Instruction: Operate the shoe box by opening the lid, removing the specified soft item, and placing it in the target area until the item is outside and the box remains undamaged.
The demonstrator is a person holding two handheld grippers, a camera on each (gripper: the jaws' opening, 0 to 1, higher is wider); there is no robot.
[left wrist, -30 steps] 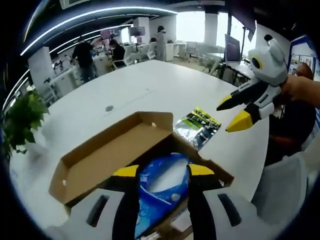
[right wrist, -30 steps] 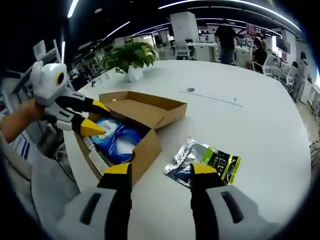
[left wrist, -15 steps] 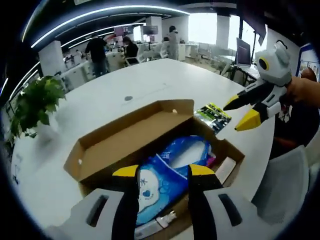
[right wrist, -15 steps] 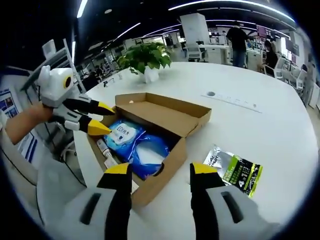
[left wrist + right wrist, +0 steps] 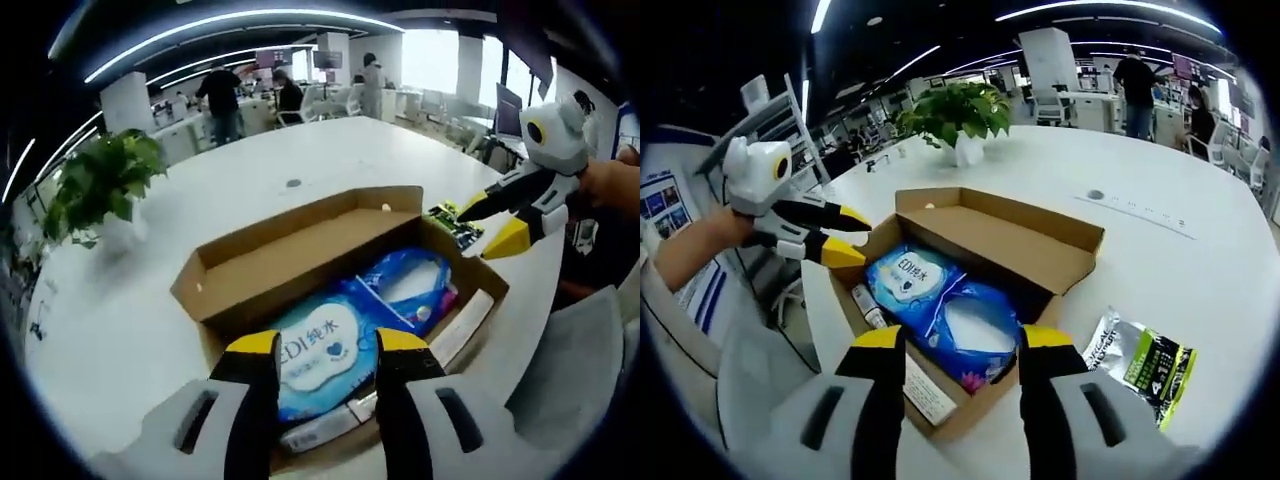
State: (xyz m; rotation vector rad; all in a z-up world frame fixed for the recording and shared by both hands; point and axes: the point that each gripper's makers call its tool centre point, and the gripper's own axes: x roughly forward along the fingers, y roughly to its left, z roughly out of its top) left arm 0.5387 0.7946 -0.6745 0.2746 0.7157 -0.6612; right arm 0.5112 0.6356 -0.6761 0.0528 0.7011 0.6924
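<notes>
An open cardboard shoe box (image 5: 250,265) (image 5: 990,230) lies on the white table, its lid folded back flat. Inside lie a blue soft pack of wipes (image 5: 315,350) (image 5: 910,275), a second blue-and-white pack (image 5: 410,285) (image 5: 975,325) and a small tube (image 5: 868,305). My left gripper (image 5: 318,345) is open, its jaws above the near pack; in the right gripper view it (image 5: 845,235) hovers open at the box's left edge. My right gripper (image 5: 960,342) is open over the box; in the left gripper view it (image 5: 490,225) hangs open at the box's right corner.
A green-and-black foil packet (image 5: 1140,355) (image 5: 455,220) lies on the table beside the box. A potted plant (image 5: 100,185) (image 5: 955,115) stands at the table's far side. People work at desks in the background. A grey sleeve (image 5: 750,390) fills the near left.
Both views have drawn in over the open box, so its contents now sit between each pair of jaws. The near wipes pack with its label has come into view.
</notes>
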